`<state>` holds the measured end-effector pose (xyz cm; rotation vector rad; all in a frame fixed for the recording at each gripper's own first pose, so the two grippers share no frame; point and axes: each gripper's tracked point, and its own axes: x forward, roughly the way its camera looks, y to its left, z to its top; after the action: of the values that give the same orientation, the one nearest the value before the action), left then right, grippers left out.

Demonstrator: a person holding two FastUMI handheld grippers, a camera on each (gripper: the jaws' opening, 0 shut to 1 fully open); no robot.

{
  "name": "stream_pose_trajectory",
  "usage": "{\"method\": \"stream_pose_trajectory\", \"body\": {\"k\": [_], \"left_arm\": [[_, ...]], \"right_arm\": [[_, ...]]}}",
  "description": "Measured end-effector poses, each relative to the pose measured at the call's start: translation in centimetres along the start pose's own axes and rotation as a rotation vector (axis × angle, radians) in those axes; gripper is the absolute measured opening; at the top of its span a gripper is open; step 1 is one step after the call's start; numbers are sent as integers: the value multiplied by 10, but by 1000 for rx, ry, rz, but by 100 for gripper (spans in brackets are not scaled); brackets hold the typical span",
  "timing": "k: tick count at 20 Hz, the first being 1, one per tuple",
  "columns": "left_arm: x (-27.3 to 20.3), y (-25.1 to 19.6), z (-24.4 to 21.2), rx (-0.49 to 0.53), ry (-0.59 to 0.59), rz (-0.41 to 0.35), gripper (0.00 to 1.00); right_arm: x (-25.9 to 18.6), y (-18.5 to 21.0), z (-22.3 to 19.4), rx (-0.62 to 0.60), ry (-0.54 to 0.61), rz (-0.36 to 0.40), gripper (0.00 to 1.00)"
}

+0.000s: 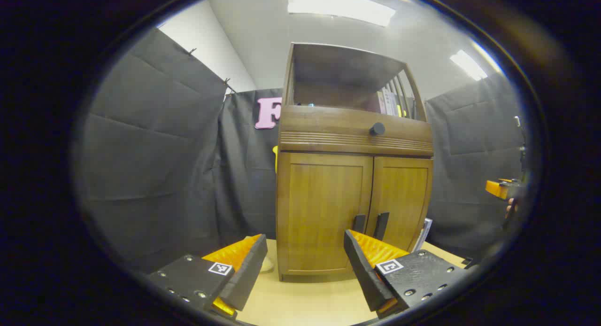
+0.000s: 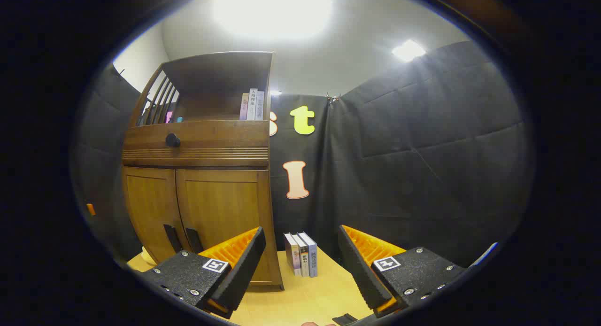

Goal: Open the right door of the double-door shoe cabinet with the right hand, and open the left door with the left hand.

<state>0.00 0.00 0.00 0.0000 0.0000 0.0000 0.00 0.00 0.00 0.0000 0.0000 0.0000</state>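
**Left gripper view and right gripper view: both cabinet doors shut, nothing opened yet**

Left gripper view is centred on the shoe cabinet [image 1: 354, 175], which is stood on a pale wooden table [image 1: 305, 302]. The left door [image 1: 324, 213] and the right door [image 1: 401, 201] are seen closed, flush with the cabinet front, so neither of the 2 openings is judged to be done. The 2 dark handles, the left handle [image 1: 359, 222] and the right handle [image 1: 381, 225], are set side by side at the meeting edge of the doors, low on the cabinet front.

The left gripper [image 1: 300, 265] is held in front of the cabinet with its jaws spread wide and nothing between them; no handle is touched. In the right gripper view, the right gripper [image 2: 300, 265] is likewise held wide apart and empty, pointed past the cabinet's right side, with the cabinet [image 2: 197, 175] off to its left. Both reaches and both pulls are judged to be left.

What the closed compartment holds cannot be told. In the open shelf above the doors, books [image 2: 252, 105] are stood upright at the cabinet's right end. Below that shelf a drawer knob [image 2: 173, 140] is seen. Beside the cabinet's right foot, 3 more books [image 2: 301, 254] are stood on the table.
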Motion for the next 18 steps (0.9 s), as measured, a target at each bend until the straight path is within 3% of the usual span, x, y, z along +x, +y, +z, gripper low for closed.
{"method": "stream_pose_trajectory", "body": {"k": [6,8,10,12,13,18], "left_arm": [[-4,2,-1,8,6,38,100],[-5,4,-3,-5,16,41,88],[-7,5,-3,3,24,53,100],[-9,5,-2,14,31,64,100],[-10,5,0,13,32,64,94],[-10,6,-3,7,29,69,97]], "right_arm": [[4,28,-7,-15,24,50,96],[6,40,-10,-6,36,71,96],[8,53,-12,-8,42,94,96],[10,63,-15,-21,53,113,96],[10,69,-18,-20,64,121,96],[21,99,-32,-14,105,175,96]]}}
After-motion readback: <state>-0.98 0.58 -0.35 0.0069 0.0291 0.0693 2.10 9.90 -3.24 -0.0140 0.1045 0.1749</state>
